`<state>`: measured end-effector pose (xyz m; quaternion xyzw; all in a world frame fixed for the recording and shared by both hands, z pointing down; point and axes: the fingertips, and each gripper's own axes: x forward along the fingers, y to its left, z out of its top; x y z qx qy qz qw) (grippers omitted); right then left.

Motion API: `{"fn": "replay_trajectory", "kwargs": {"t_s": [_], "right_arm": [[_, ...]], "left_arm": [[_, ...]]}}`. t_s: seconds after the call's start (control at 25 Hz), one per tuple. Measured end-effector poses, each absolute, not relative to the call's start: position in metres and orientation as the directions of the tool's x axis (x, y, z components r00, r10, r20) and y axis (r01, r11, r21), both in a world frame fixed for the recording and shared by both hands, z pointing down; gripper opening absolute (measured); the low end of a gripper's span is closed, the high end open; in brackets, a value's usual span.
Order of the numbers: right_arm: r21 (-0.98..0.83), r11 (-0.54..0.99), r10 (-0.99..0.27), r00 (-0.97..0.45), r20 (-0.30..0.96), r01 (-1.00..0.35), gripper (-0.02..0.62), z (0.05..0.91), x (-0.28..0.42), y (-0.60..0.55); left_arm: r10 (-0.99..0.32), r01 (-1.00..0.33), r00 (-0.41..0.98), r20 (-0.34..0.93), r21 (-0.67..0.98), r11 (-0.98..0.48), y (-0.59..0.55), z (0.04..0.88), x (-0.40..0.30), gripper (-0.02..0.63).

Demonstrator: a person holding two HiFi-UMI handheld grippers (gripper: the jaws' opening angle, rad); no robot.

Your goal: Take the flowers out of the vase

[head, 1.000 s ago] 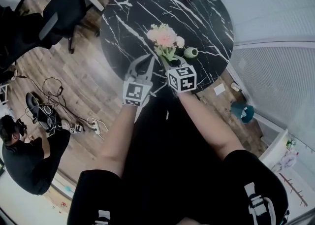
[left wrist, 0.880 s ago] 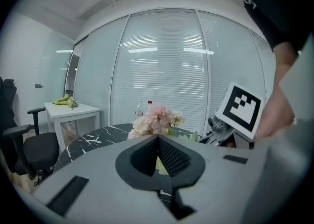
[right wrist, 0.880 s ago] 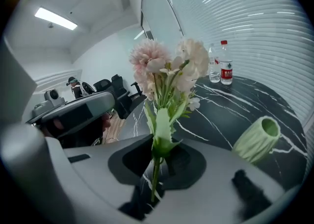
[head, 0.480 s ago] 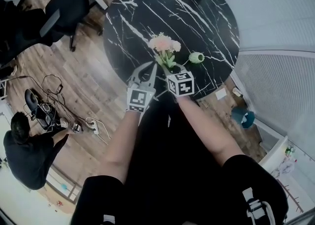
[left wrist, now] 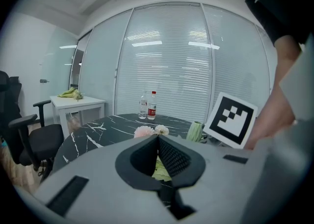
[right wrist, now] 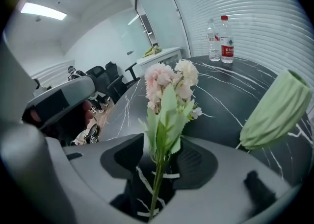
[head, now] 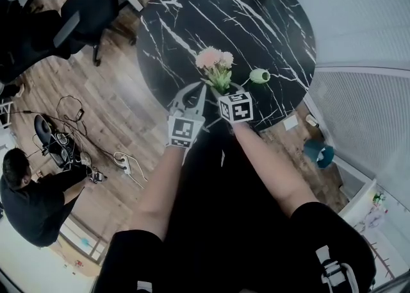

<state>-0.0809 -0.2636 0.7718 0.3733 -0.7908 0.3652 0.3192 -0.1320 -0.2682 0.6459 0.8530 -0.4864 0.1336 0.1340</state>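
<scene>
**Friend:** Where are the flowers sitting right now?

**Me:** The flowers (right wrist: 169,86) are poking out between my right tongs (right wrist: 162,143), near the edge of the surface (head: 192,22) closest to me. They are sitting out of the vase (right wrist: 277,111), which is standing near them.

**Friend:** Are you squeezing them?

**Me:** No. My right tongs have just been opening. The thin green stem (right wrist: 157,181) is running through the gap, and the pads are not pressing on it. My left tongs (left wrist: 158,138) are pressed together at the tips and are holding nothing.

**Friend:** How are the flowers going to feel?

**Me:** I am guessing very light and floppy. The pink and white heads are looking soft and fluffy, so they would squash easily. The leaves are looking thin too. I am thinking the best spot to pinch is low on the stem, under the leaves, and only gently.

**Friend:** And the vase?

**Me:** It is looking pale green, with ridges running down its sides, and I am guessing it is hard. It might tip over if bumped. The surface is looking black and shiny with white lines, so I am guessing things slide on it.
</scene>
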Motion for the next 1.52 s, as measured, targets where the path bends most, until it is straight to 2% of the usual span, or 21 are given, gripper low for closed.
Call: {"fn": "replay_trajectory", "kwargs": {"t_s": [0.16,0.6,0.92,1.32,1.52], "right_arm": [[-0.283,0.501,-0.354,-0.492,0.795,-0.818,0.235,0.767,-0.078,-0.262],[-0.165,0.515,-0.422,-0.417,0.805,-0.841,0.264,0.739,-0.058,-0.269],[-0.183,0.541,-0.46,-0.471,0.753,-0.821,0.262,0.69,-0.06,-0.268],[-0.219,0.626,-0.514,-0.607,0.605,-0.748,0.262,0.615,-0.063,-0.264],[-0.218,0.625,-0.551,-0.621,0.557,-0.749,0.236,0.588,-0.051,-0.26]], "left_arm": [[-0.796,-0.869,0.485,0.363,0.099,-0.484,-0.268,0.645,-0.132,0.012],[-0.806,-0.87,0.485,0.34,0.097,-0.483,-0.269,0.621,-0.127,0.012],[-0.799,-0.858,0.505,0.326,0.091,-0.505,-0.265,0.599,-0.129,0.012],[-0.783,-0.831,0.553,0.285,0.115,-0.545,-0.261,0.562,-0.129,0.014],[-0.748,-0.792,0.607,0.268,0.125,-0.597,-0.259,0.537,-0.114,0.014]]}}
